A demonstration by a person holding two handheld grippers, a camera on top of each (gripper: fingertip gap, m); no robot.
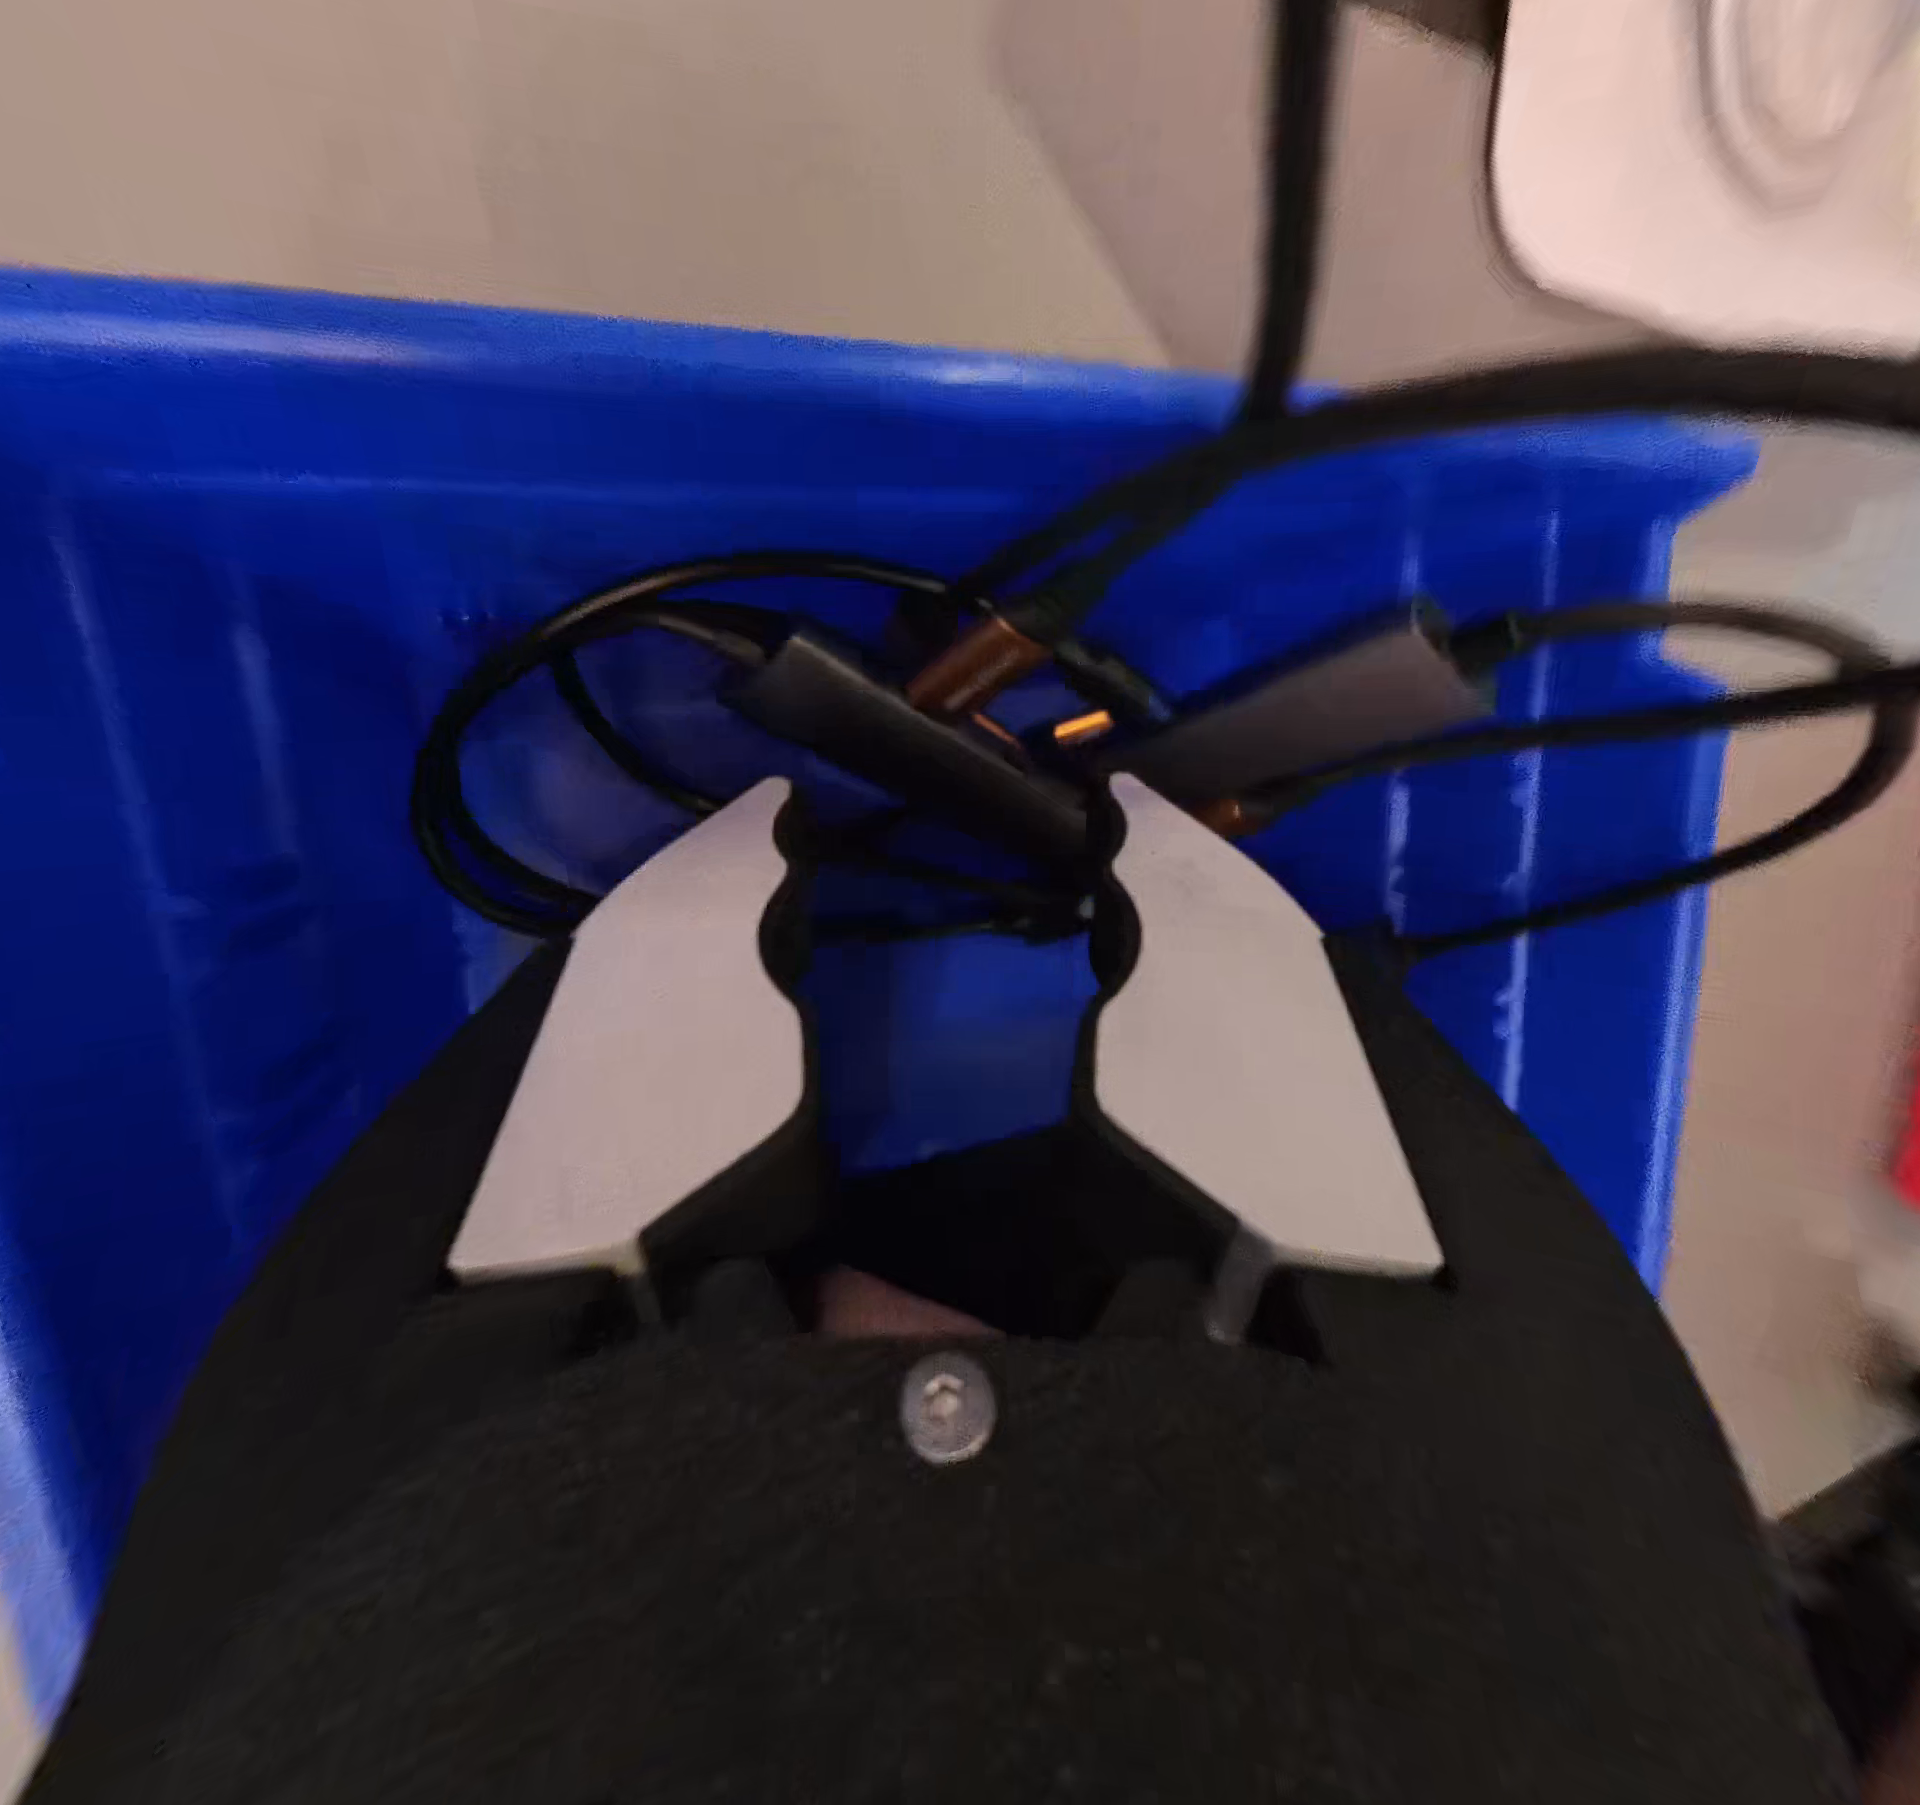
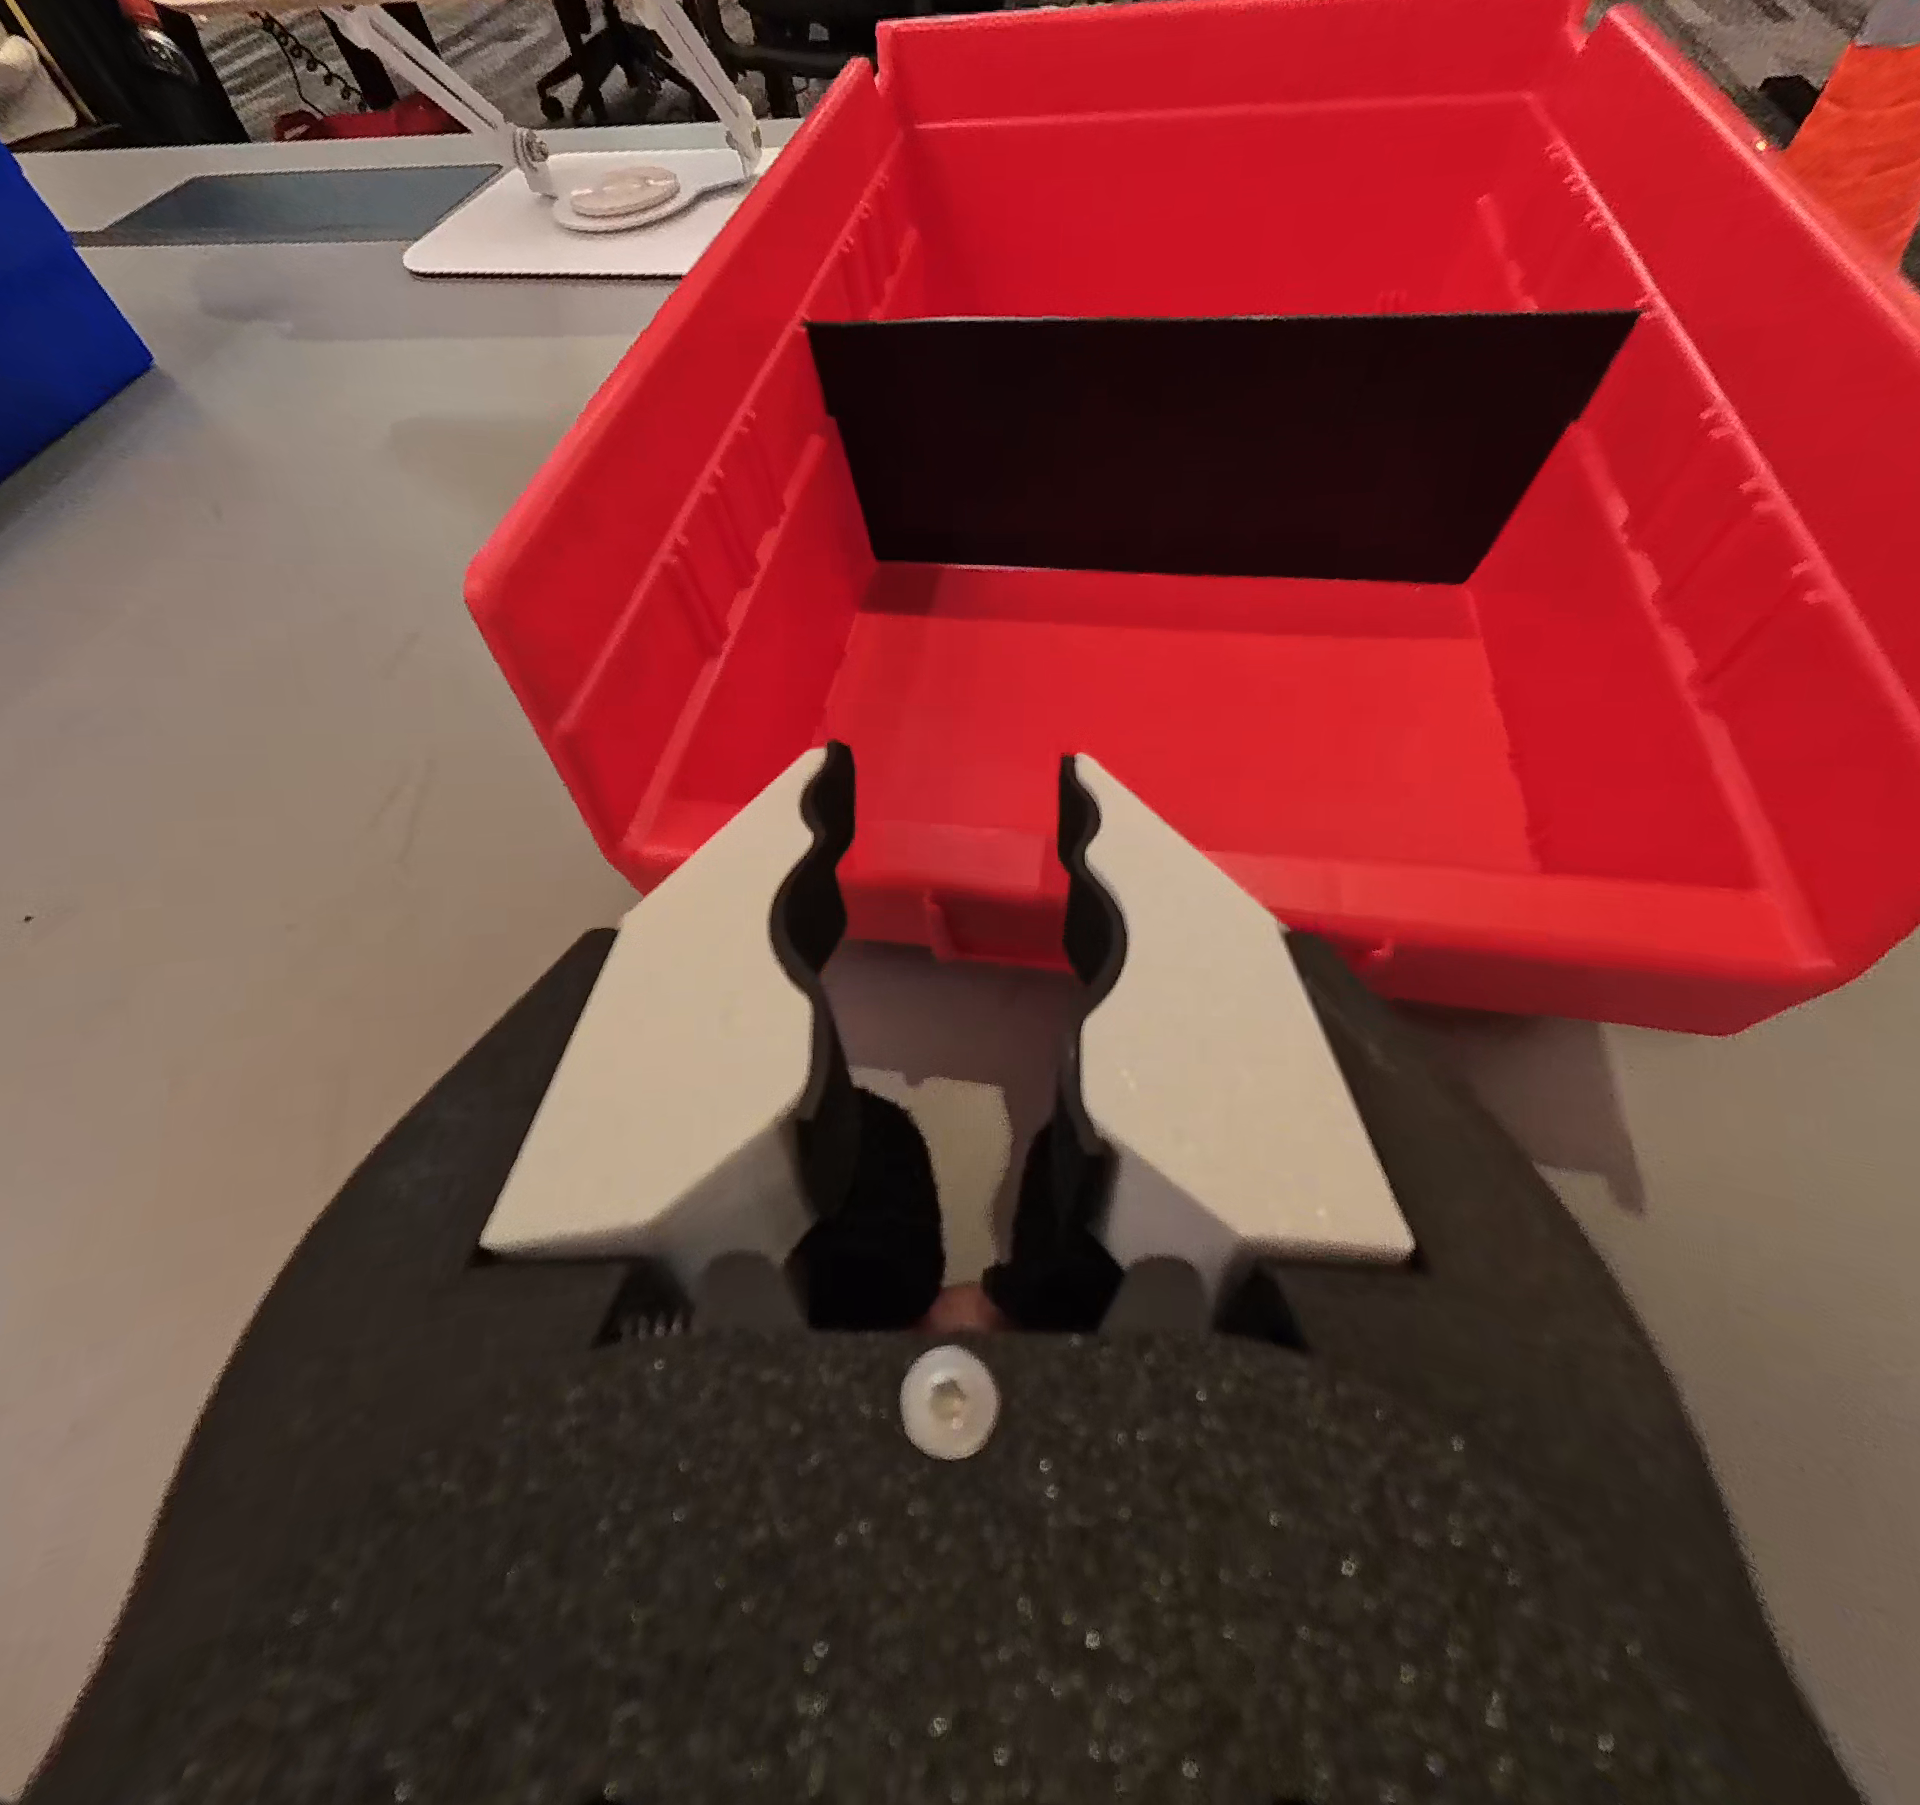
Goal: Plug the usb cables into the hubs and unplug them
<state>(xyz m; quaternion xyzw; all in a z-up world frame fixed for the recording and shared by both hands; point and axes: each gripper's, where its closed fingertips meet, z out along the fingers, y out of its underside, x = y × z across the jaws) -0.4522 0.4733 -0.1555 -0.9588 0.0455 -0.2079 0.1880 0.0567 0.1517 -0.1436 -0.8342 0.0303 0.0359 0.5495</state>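
In the left wrist view a blue bin [image 1: 260,612] holds a tangle: a dark stick-shaped hub [image 1: 914,747], a grey hub [image 1: 1299,706], copper-coloured plugs [image 1: 966,669] and thin black cable loops [image 1: 499,716]. My left gripper [image 1: 945,799] is open, its tips on either side of the dark hub's near end, with thin cables crossing between the fingers. The view is blurred. My right gripper [image 2: 956,758] is open and empty, hovering over the front edge of a red bin [image 2: 1714,529].
The red bin holds only an upright black divider [image 2: 1195,446]. Thicker black cables [image 1: 1294,145] run out over the blue bin's rim, up and to the right. A white stand [image 2: 582,197] sits on the grey table behind. The blue bin's corner [image 2: 52,342] shows at left. Left tips to right tips: about 60 cm.
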